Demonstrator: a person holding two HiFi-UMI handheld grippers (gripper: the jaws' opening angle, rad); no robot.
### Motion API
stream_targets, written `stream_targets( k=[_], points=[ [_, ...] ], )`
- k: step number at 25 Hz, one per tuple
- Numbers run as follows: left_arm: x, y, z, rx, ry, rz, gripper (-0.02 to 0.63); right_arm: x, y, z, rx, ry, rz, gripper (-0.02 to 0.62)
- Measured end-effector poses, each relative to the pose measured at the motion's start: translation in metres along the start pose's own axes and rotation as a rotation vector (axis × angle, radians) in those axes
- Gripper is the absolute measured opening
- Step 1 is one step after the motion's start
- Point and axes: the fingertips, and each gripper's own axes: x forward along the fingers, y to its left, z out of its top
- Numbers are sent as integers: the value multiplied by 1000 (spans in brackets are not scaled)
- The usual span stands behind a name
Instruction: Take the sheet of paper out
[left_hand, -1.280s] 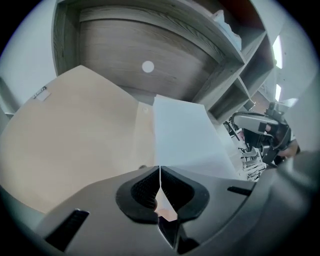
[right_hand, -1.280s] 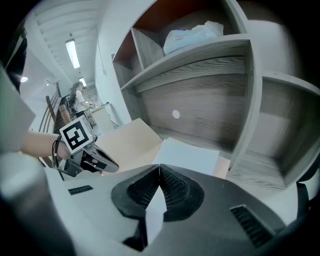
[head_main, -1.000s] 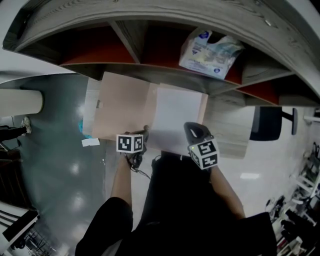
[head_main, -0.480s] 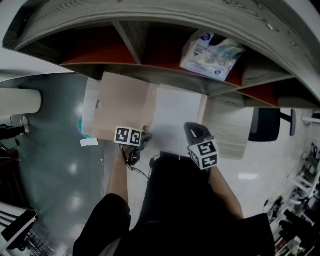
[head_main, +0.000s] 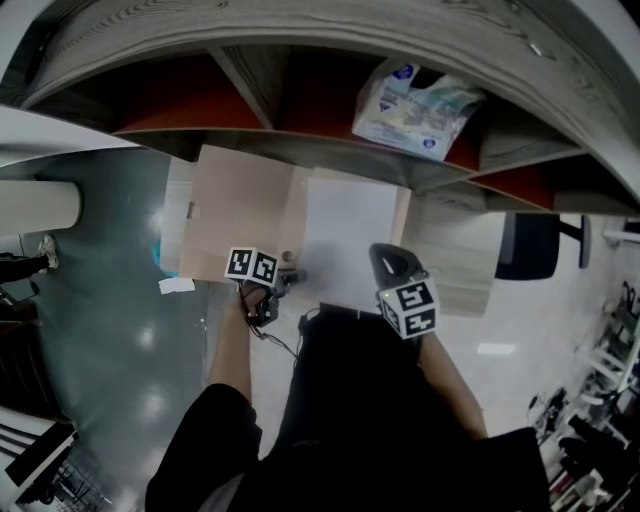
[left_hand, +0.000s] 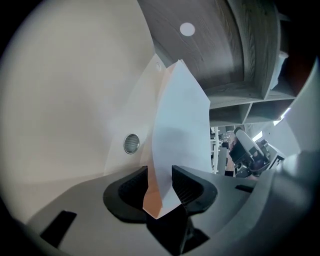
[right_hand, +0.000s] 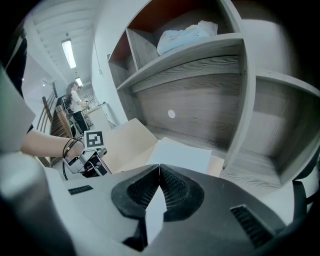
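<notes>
Folder: flat on ledge, before the shelf. Sheet: on folder's right half. Bag: in shelf, behind sheet, right of divider. Scrap: left of folder's near corner.

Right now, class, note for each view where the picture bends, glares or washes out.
Head view: the wide lens bows the shelf into arcs, and glare spots the grey floor. Left gripper view: black corners; the near envelope washes out pale. Right gripper view: a ceiling lamp flares, and the shelf boards curve.

Shelving right behind open folder
</notes>
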Motion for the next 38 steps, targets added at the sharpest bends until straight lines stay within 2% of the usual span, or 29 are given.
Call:
stream_targets(
  k=[5,8,12,21,25,31,38],
  points=[
    [1,-3,1,-59,-31,-73,190,-1,-3,-1,0,0,-3,17],
    [2,-1,0,-72,-35,-88,184,0,-4,-2,-6,-2,-3,17],
    [-1,-1,3,-67,-59,-81,112,0,-3,-2,-5,3,-3,17],
    [-8,-12,10,-3,-89,-87,63,0,-5,0,-3,2,-13,17],
    [-11,-14,13,53,-113,-46,51,-1,-10,0,-1,-2,-22,17],
    [-16,-16,17,175,-150,59,48,-5,-26,-2,30,-7,-38,17],
    [-19,-28,21,297,-202,176,48,-3,-62,-6,57,-18,-103,17]
  ],
)
